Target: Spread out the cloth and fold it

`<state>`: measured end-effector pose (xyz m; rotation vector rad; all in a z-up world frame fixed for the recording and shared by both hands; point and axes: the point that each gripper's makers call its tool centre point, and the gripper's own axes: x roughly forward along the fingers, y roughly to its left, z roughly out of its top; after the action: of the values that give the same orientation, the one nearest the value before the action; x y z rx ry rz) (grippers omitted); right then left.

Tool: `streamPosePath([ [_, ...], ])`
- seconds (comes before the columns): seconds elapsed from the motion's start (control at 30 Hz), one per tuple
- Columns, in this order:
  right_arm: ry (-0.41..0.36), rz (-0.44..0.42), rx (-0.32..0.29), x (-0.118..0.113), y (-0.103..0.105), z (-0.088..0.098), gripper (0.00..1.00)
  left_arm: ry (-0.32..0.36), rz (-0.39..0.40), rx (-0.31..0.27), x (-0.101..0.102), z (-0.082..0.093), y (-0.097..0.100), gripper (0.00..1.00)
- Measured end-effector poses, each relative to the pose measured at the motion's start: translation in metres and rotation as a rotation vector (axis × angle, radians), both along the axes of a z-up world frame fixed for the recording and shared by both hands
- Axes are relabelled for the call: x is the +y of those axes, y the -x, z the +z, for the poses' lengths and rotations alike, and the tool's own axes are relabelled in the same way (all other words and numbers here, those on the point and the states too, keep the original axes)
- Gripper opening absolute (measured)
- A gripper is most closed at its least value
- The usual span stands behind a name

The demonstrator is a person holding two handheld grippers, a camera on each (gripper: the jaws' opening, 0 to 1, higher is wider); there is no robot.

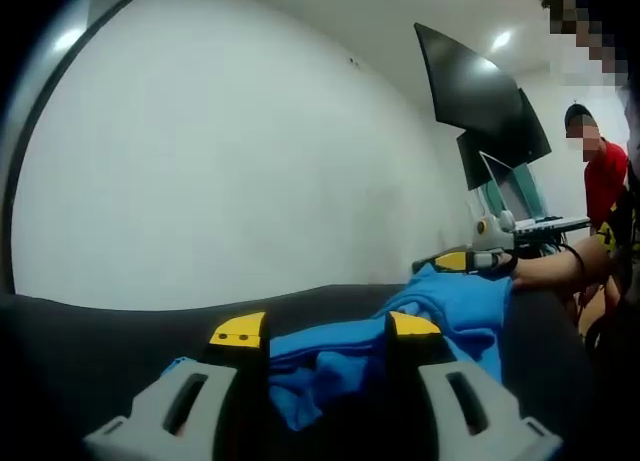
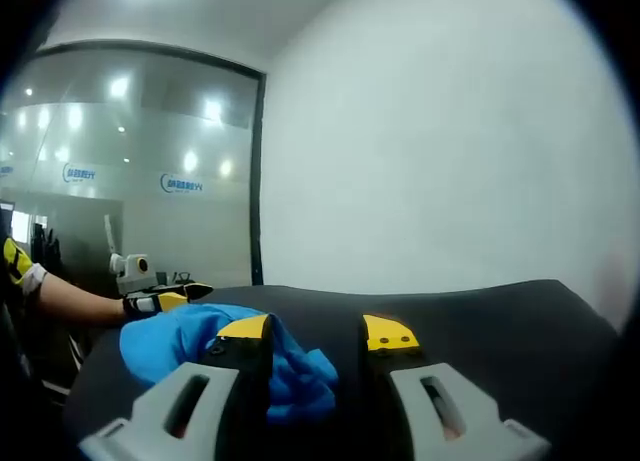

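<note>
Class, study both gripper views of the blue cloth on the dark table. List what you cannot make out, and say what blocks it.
1. Blue cloth, left gripper view: its near edge is hidden behind the left gripper.
2. Cloth, right gripper view: its near part is covered by a finger of the right gripper, so its full outline is unclear.
3. Dark table, both views: its near edge is cut off by the picture's bottom.

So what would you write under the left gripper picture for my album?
Open left gripper reaching over a crumpled blue cloth on a dark table.
</note>
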<state>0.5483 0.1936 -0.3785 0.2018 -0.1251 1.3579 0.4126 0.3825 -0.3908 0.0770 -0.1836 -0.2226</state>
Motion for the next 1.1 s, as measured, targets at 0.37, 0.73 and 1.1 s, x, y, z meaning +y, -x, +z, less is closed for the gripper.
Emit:
streamPosePath([
  [0.37, -0.074, -0.065, 0.005, -0.012, -0.014, 0.013, 0.41, 0.053, -0.04, -0.032, -0.005, 0.009, 0.003, 0.44],
  [0.73, -0.139, -0.106, -0.031, -0.022, -0.012, 0.037, 0.36, 0.22, -0.07, -0.066, 0.027, 0.054, 0.024, 0.76],
  [1.1, 0.245, 0.184, -0.108, 0.046, 0.041, -0.012, 0.36, 0.155, -0.24, 0.113, -0.022, 0.035, 0.001, 0.77],
])
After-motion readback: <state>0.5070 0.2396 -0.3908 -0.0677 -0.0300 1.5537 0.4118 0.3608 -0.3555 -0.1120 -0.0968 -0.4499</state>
